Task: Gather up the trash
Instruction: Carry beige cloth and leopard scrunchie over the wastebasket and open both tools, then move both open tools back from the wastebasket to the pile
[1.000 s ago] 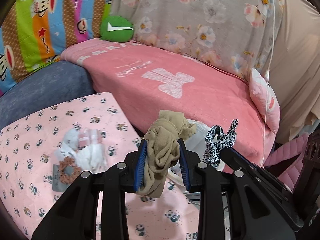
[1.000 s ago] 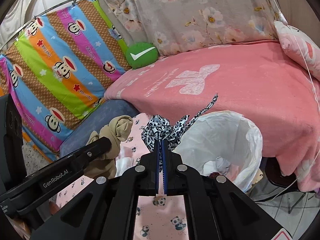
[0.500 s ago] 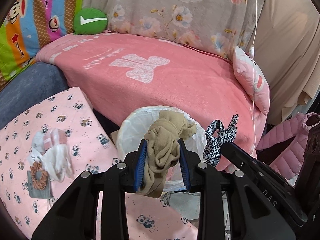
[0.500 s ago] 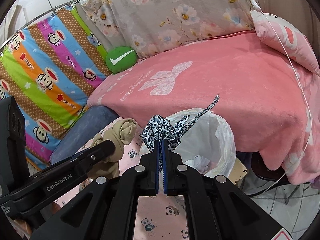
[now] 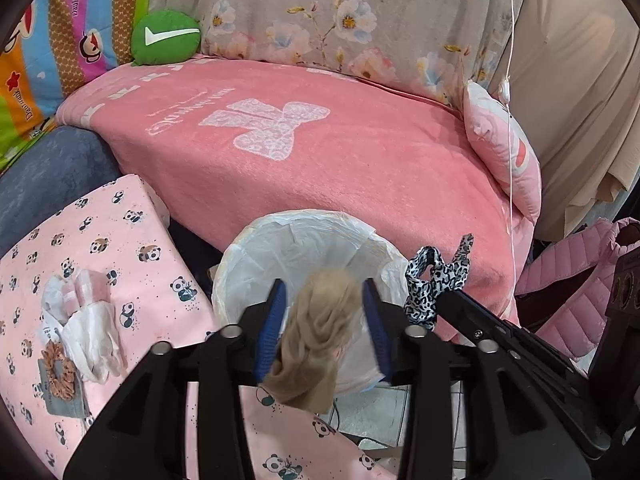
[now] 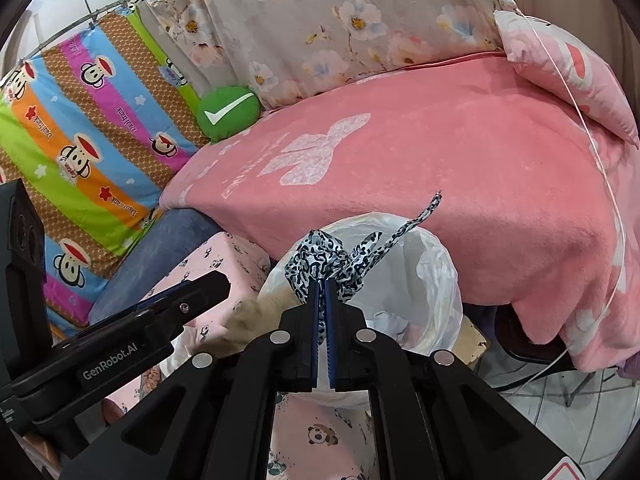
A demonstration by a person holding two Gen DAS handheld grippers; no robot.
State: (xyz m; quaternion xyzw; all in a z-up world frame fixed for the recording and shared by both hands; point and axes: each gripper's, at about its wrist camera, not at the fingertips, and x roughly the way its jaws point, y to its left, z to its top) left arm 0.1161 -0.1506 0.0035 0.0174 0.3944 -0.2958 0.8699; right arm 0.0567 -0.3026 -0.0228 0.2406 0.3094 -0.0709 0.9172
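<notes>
A bin lined with a white bag stands between the panda-print surface and the pink bed. My left gripper hangs over the bin's near rim, open. A beige cloth shows blurred between its blue pads, loose from them. In the right wrist view the same beige cloth is a blur at the bag's left edge, below the left gripper's finger. My right gripper is shut on a leopard-print fabric tie, held over the bin. That tie also shows in the left wrist view.
White tissues and a brown scrunchie lie on the pink panda-print surface at the left. A pink blanket covers the bed behind the bin. A pink quilted jacket is at the right, and a white cable hangs down.
Both grippers have moved right over the bin. The left gripper's pads have spread and the beige cloth has slipped down between them, blurred. The right gripper still holds the leopard-print tie.
</notes>
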